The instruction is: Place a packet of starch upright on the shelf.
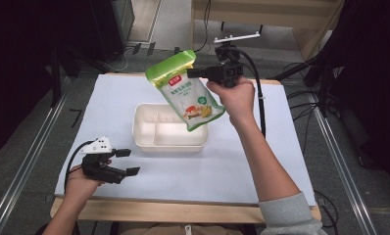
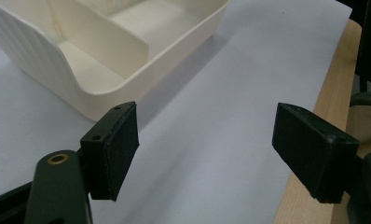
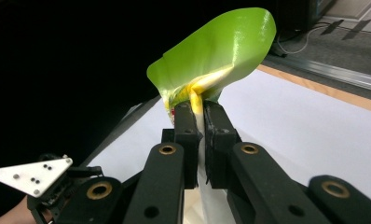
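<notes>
At the upper centre of the high view, the right hand-held gripper (image 1: 195, 73) pinches a green and white pouch (image 1: 185, 90) by its edge, holding it tilted in the air above the cream divided tray (image 1: 154, 142) on the white worktop (image 1: 261, 156). At lower left, the left hand-held gripper (image 1: 127, 161) rests spread wide, holding nothing, just beside the tray.

Pouch (image 1: 188, 90) hangs over tray (image 1: 146, 139) right compartment, blocking descent there; left compartment open from above. Left gripper (image 1: 126, 161) sits near tray's front-left corner; bare tabletop (image 1: 281, 147) right.
</notes>
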Demonstrator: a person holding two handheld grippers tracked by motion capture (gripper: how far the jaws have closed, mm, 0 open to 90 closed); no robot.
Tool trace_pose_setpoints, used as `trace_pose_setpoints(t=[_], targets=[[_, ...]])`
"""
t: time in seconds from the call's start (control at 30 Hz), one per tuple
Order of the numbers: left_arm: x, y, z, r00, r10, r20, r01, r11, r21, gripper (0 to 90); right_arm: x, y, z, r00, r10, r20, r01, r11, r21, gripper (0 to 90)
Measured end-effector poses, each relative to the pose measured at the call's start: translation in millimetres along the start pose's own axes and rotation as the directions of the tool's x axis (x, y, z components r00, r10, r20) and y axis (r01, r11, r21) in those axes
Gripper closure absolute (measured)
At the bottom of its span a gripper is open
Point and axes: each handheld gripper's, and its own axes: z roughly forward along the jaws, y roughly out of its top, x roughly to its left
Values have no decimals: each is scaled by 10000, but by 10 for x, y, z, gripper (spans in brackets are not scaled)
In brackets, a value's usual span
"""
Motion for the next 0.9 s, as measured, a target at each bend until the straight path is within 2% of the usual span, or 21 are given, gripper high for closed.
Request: trace_pose_setpoints(t=[0.5,0.77,0.9], targets=[[-4,1,6,9999,-4,125,5,10000,-38,234,52,61,420,9999,77,-67,-74,9995,314,870],[3,-2,-2,10000,21,77,-22,10000,30,234,55,-22,708,9999,-64,90,57,9977,673,870],[8,-3,-2,10000,13,86,-13,10000,35,234,9,-99,847,9998,-6,195,-14,9948,1020,870]])
